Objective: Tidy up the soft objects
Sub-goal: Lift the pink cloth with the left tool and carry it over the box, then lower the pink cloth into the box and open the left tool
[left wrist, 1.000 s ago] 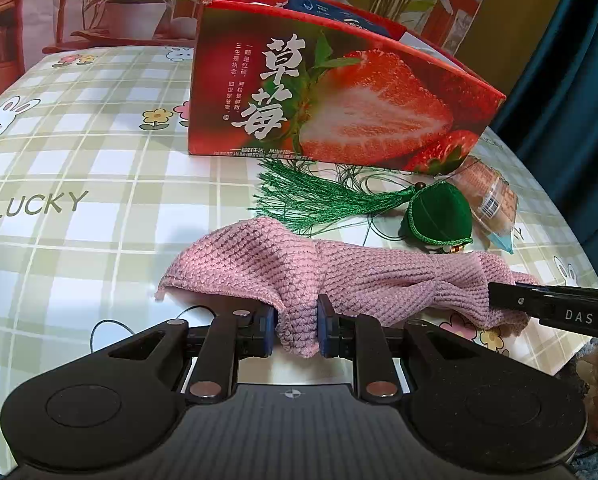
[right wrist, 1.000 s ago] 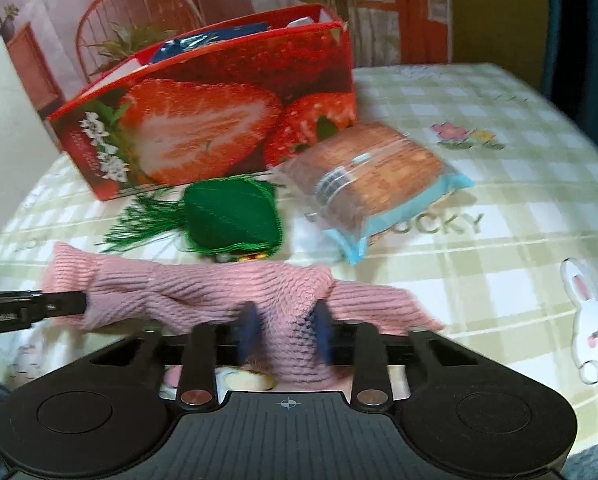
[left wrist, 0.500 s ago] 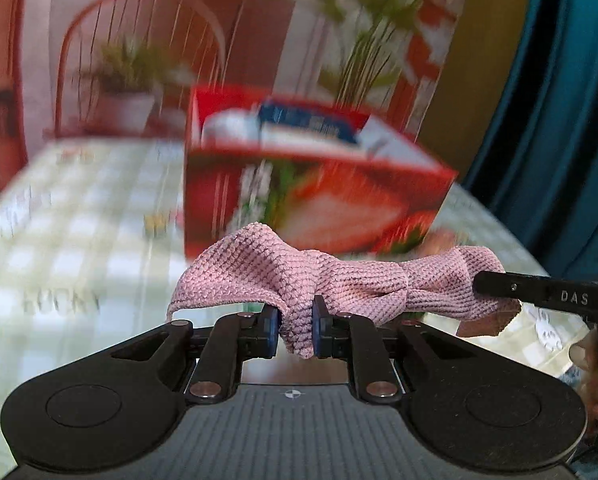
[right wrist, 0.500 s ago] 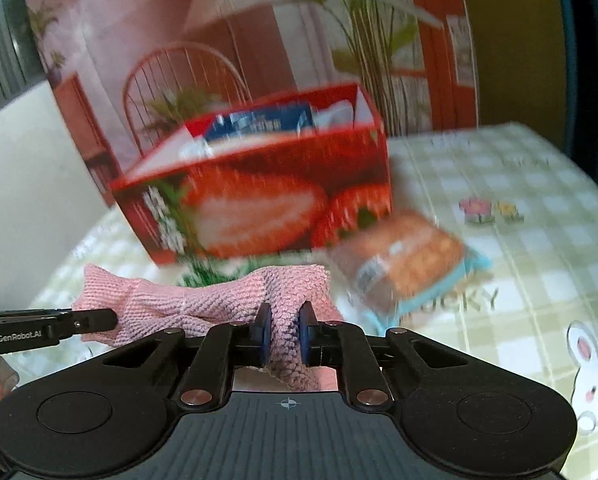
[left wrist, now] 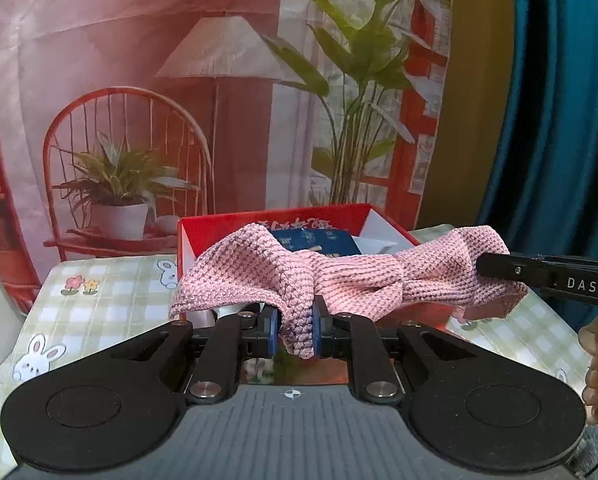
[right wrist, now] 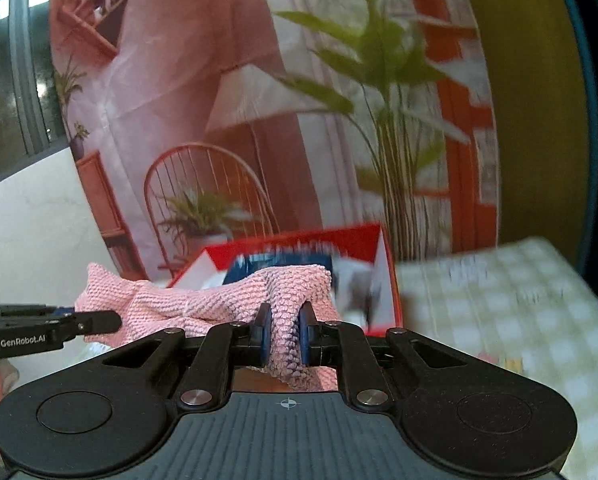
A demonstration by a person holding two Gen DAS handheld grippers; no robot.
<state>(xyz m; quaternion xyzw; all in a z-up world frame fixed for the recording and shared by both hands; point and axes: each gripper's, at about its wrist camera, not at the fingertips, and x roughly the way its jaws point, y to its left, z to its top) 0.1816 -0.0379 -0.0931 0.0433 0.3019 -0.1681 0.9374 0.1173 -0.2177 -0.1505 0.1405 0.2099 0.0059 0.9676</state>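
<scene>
Cloth stretched between left hand-held gripper and right hand-held gripper, both clamping it.

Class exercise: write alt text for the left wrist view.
The left gripper pinches a pink knitted cloth, held up before an open red box; the right gripper grips its far end. Checked tablecloth below.

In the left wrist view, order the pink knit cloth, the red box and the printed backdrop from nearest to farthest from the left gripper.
1. pink knit cloth: pinched in the left gripper, its other end in the right gripper.
2. red box: on the table, just behind the cloth.
3. printed backdrop: behind the table, farthest.
</scene>
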